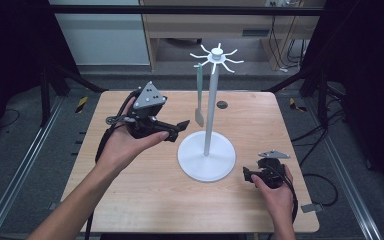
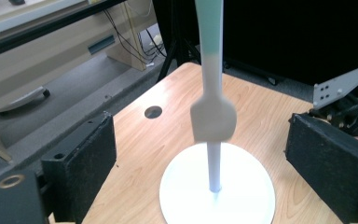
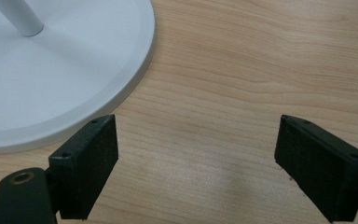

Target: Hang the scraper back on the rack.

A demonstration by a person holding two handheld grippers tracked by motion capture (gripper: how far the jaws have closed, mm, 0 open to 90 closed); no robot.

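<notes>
Spatula (image 1: 199, 95): slim, two-toned, pale green along the upper handle, whitish below, widening into a flat, squarish blade with rounded corners at the bottom. Hangs upright from a hook at the top of the stand (image 1: 207, 150), blade clear of the table (image 1: 145, 200) and above the round base. Seen in the left hand-held gripper view (image 2: 213, 79) dead ahead, between the two black jaws but farther out, touched by neither pad; blade slightly blurred, the white pole right behind it.

Left hand-held gripper (image 1: 180, 126): held above the table, tips pointing toward the spatula, just short of its blade. Jaws wide apart, nothing between the pads. Grey plate on top, cable trailing back along the forearm.

Stand: white, thin pole on a broad disc base, crown of short curved hooks around the top. Just beyond the left hand-held gripper's tips, behind the spatula.

Right hand-held gripper (image 1: 250, 175): low over the table, beside the base's edge, well apart from the spatula. Jaws spread wide in its own view (image 3: 196, 154), bare wood between them, rim of the base ahead and to one side.

Small dark hole (image 2: 153, 111) in the table, beyond the left jaw, off to the side of the spatula.
</notes>
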